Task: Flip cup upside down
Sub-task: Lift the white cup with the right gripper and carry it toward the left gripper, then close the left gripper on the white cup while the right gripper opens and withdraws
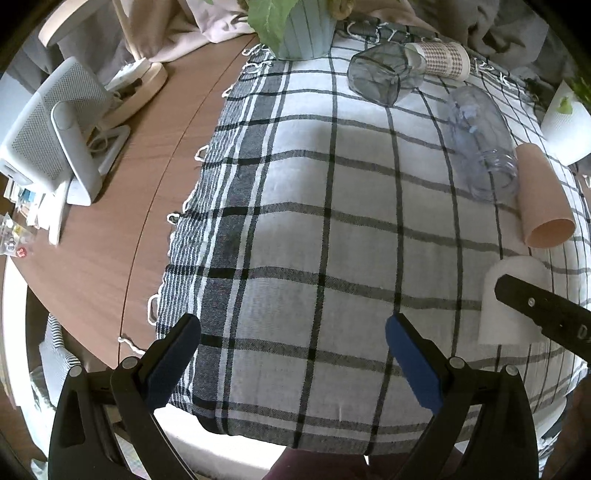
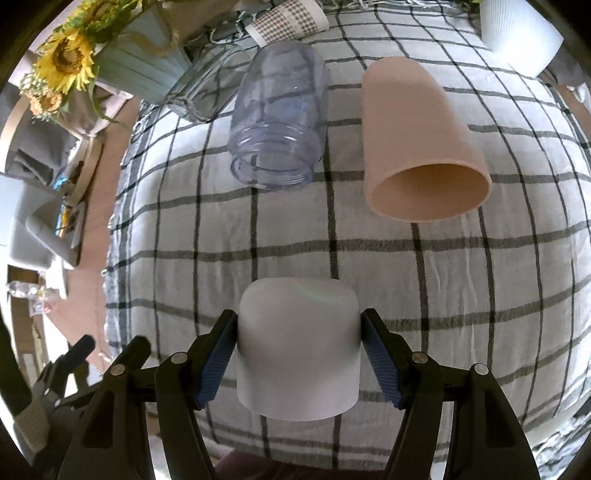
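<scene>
A white cup [image 2: 298, 347] stands upside down on the checked cloth [image 2: 461, 295], closed end up. My right gripper [image 2: 298, 332] has a blue pad on each side of it, touching or nearly touching its wall. The cup also shows in the left wrist view [image 1: 511, 295], with a black finger [image 1: 543, 306] of the right gripper across it. My left gripper [image 1: 293, 332] is open and empty over the cloth's near edge.
A peach cup [image 2: 417, 147], a clear plastic jar [image 2: 280, 122], a clear glass [image 1: 378, 72] and a patterned paper cup [image 1: 441, 59] lie on their sides farther back. A flower pot [image 1: 304, 35] and a white pot [image 1: 567, 122] stand at the cloth's far edge. A white fan [image 1: 48, 136] stands at the left.
</scene>
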